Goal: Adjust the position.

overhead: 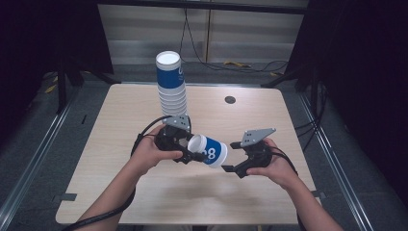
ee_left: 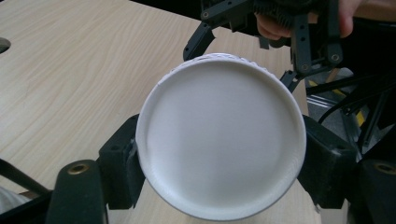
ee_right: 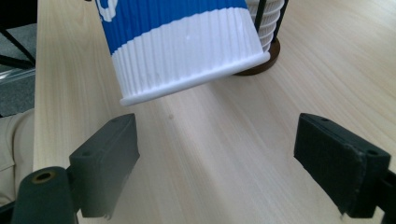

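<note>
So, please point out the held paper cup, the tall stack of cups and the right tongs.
held paper cup (overhead: 212, 152), high view, on its blue side wall
stack of cups (overhead: 172, 90), high view, on its white ribbed middle
right tongs (ee_right: 217, 163), right gripper view, midway between the tips

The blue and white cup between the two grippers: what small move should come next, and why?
Probably move the right gripper forward around the rim end of the cup. The left gripper clamps the cup's base end sideways above the table, while the right fingers stand open just short of the rim.
</note>
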Demonstrator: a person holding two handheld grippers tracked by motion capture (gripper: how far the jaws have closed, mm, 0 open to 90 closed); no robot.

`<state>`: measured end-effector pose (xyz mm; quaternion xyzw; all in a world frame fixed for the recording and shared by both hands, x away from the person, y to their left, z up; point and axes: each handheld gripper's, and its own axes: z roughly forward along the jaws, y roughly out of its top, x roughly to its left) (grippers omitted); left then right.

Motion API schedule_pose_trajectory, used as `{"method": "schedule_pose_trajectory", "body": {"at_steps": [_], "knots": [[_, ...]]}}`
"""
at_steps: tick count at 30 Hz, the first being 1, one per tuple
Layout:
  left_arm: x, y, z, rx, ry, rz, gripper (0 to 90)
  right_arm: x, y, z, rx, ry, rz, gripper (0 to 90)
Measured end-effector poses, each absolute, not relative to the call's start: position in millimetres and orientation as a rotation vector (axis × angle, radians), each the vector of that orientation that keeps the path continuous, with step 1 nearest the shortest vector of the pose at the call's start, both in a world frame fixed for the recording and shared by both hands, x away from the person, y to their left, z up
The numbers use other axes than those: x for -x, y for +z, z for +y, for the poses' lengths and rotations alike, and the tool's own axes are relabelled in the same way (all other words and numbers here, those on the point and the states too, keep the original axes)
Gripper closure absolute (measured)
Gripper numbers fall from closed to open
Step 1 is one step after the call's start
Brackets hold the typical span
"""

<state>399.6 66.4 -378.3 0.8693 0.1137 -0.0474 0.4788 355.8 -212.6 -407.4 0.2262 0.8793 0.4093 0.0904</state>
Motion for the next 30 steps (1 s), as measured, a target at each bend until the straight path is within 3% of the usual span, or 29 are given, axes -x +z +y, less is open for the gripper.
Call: {"method": "schedule_pose_trajectory", "body": {"at_steps": [30], "knots": [[-402.2, -379.2, 61.0, -2.118, -0.137, 0.293, 27.3, -352.1, -419.8, -208.2, -0.676, 1.368, 2.562, 13.1]]}}
